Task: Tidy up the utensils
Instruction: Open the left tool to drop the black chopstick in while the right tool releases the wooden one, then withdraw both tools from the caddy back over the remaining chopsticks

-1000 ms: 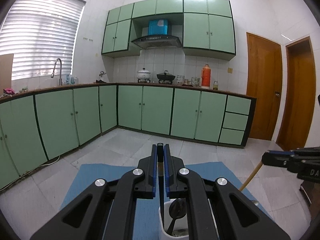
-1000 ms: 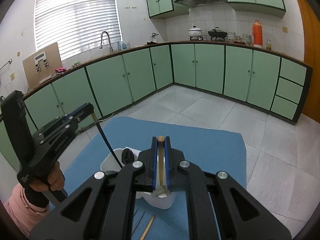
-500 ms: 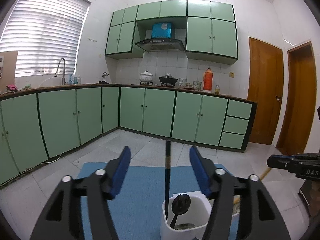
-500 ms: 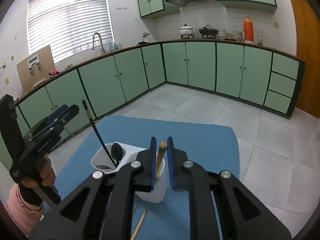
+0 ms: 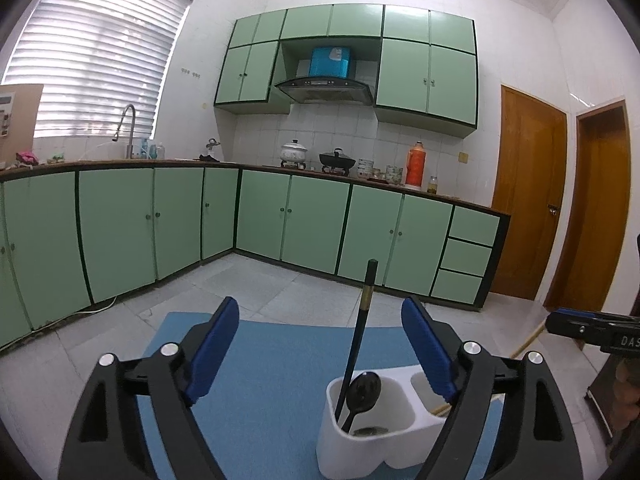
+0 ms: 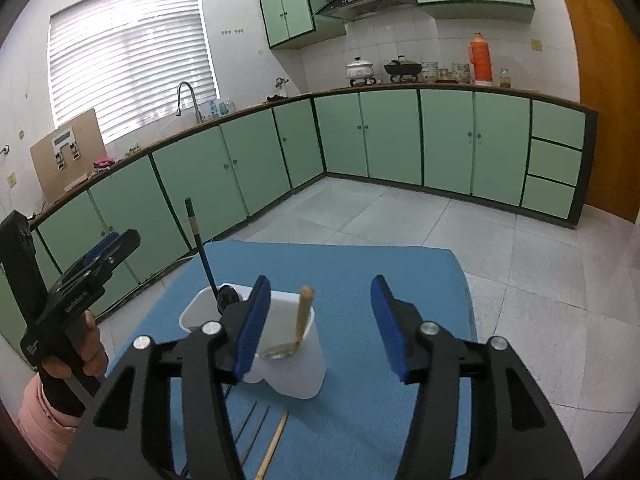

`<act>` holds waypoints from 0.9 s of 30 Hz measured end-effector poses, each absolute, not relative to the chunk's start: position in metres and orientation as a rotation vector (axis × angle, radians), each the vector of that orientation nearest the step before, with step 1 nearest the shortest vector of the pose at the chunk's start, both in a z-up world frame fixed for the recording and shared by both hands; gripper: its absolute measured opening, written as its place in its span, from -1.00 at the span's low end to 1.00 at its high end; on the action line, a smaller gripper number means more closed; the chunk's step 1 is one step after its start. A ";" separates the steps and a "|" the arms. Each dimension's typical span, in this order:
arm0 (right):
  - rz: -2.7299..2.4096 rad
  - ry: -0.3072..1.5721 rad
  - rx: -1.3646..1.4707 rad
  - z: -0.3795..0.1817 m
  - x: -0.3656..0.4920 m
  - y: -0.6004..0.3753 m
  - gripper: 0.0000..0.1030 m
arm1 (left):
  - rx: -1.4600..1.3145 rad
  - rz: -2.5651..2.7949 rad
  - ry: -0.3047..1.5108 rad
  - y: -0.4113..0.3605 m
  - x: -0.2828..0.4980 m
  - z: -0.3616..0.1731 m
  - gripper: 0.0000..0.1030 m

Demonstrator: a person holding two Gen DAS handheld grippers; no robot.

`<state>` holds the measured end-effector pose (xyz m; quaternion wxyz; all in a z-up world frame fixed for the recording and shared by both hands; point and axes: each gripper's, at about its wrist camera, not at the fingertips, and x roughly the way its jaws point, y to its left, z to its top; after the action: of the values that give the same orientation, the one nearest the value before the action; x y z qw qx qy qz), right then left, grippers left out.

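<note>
A white two-compartment utensil holder (image 5: 372, 440) (image 6: 292, 372) stands on a blue mat (image 5: 280, 364) (image 6: 360, 280). One compartment holds a black chopstick (image 5: 360, 332) (image 6: 202, 248) and a black spoon (image 5: 362, 392). The other holds a wooden utensil (image 6: 302, 316). My left gripper (image 5: 320, 350) is open and empty, just above and behind the holder. My right gripper (image 6: 316, 324) is open and empty above the wooden utensil. Loose chopsticks (image 6: 272, 440) lie on the mat in front of the holder.
Green kitchen cabinets (image 5: 280, 224) run along the far walls, with pots and a red thermos (image 5: 414, 164) on the counter. Wooden doors (image 5: 528, 200) are at the right. Tiled floor surrounds the mat.
Both grippers have opened. The left let go of the black chopstick, the right let go of the wooden utensil; both now stand in the holder.
</note>
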<state>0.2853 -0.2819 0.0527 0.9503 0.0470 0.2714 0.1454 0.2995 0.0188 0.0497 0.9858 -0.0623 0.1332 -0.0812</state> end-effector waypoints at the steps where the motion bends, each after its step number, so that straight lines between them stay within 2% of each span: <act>1: 0.287 0.542 0.097 0.051 0.279 -0.285 0.20 | -0.126 -0.163 0.265 0.021 0.293 0.049 0.63; 5: 0.258 0.510 0.076 0.040 0.249 -0.289 0.44 | -0.109 -0.160 0.278 0.024 0.267 0.043 0.78; 7: 0.237 0.493 0.056 0.032 0.233 -0.288 0.67 | -0.101 -0.163 0.292 0.024 0.252 0.037 0.83; 9: 0.215 0.480 0.032 0.022 0.214 -0.283 0.73 | -0.085 -0.167 0.320 0.022 0.236 0.026 0.88; 13: 0.205 0.491 0.012 0.003 0.188 -0.275 0.82 | -0.046 -0.170 0.384 0.013 0.211 0.004 0.88; 27: 0.174 0.570 0.010 -0.063 0.119 -0.241 0.82 | -0.025 -0.154 0.488 -0.003 0.133 -0.053 0.88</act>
<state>0.1191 -0.2405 -0.0631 0.9559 0.0048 0.2809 0.0856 0.1335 -0.0027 -0.0526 0.9673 -0.0125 0.2414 -0.0764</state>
